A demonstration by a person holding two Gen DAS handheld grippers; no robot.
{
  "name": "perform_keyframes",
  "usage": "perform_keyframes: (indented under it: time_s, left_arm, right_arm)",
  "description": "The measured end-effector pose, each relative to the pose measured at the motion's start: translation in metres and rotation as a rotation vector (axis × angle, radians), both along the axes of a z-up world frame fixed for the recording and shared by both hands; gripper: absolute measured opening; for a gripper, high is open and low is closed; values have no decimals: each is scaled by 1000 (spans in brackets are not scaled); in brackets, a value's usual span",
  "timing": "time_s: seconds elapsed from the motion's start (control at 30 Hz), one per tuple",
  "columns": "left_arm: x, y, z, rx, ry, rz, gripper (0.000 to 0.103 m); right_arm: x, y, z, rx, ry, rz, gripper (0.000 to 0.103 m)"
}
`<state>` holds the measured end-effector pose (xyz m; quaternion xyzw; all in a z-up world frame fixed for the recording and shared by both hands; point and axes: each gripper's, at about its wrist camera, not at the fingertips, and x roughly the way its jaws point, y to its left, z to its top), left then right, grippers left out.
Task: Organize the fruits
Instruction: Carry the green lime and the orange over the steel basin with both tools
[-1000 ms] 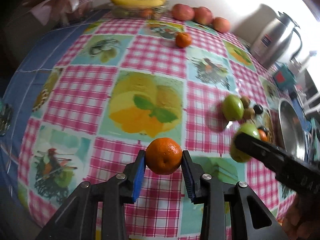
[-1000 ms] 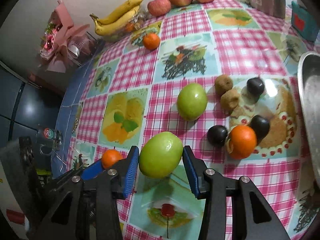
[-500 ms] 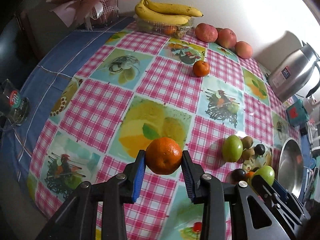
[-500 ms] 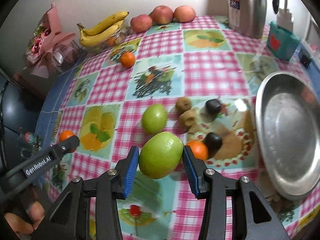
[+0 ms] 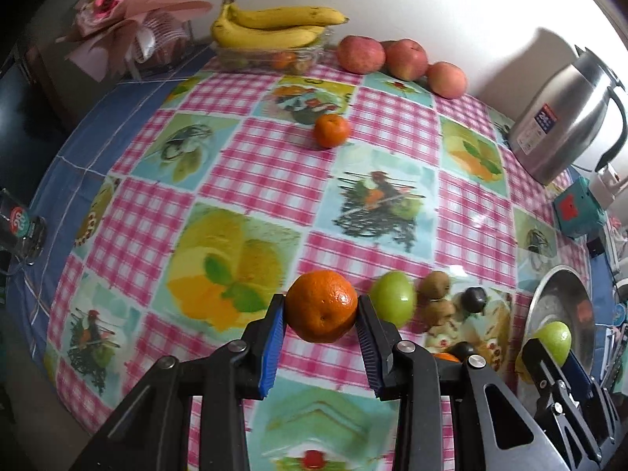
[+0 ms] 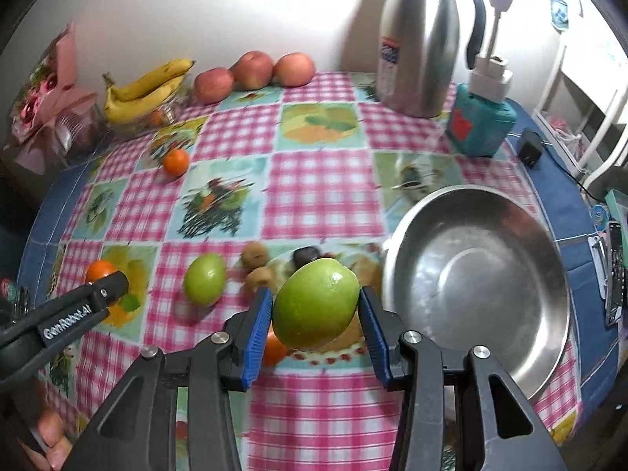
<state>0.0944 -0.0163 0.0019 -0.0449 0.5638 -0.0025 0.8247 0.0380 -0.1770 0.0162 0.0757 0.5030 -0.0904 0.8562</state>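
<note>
My left gripper (image 5: 320, 316) is shut on an orange (image 5: 321, 306) and holds it above the checked tablecloth. My right gripper (image 6: 315, 308) is shut on a green apple (image 6: 316, 308), held in the air just left of the steel bowl (image 6: 477, 274). On the cloth lie a second green apple (image 6: 205, 279), two kiwis (image 6: 255, 256), dark plums (image 6: 307, 254) and another orange (image 6: 273, 349), partly hidden behind my right fingers. In the left wrist view the right gripper (image 5: 549, 347) with its apple is at the bowl's rim (image 5: 539, 306).
At the back are bananas on a clear container (image 5: 271, 27), three red apples (image 5: 406, 59) and a lone orange (image 5: 331, 130). A steel jug (image 6: 422, 39) and teal box (image 6: 481, 123) stand behind the bowl. A glass (image 5: 19, 231) sits at the left edge.
Both grippers have swung to the right with their fruits. The right gripper with the green apple has come close to the steel bowl, which now fills more of its view.
</note>
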Motion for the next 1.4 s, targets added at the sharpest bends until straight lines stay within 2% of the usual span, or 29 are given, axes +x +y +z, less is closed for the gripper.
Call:
perform_keyframes:
  time_s: [0.17, 0.37, 0.6, 0.83, 1.03, 1.2, 1.4]
  left_arm:
    - [0, -31, 0, 10, 0, -41, 38]
    - [-4, -71, -2, 31, 2, -126, 38]
    - [-13, -116, 1, 42, -5, -229, 38]
    - [-22, -165, 10, 16, -27, -346, 38]
    - [-29, -197, 7, 13, -28, -407, 38]
    - [-30, -208, -3, 19, -8, -417, 38]
    - [-30, -215, -13, 29, 17, -420, 38]
  right_arm:
    - [-3, -27, 4, -27, -2, -67, 46]
    - [-9, -67, 5, -11, 0, -160, 46]
    - [-18, -115, 4, -74, 34, -280, 47]
    - [-33, -152, 6, -82, 37, -373, 47]
    - [-42, -166, 11, -90, 24, -410, 47]
    - [-43, -171, 10, -74, 25, -417, 47]
    - [-40, -173, -8, -54, 95, -410, 47]
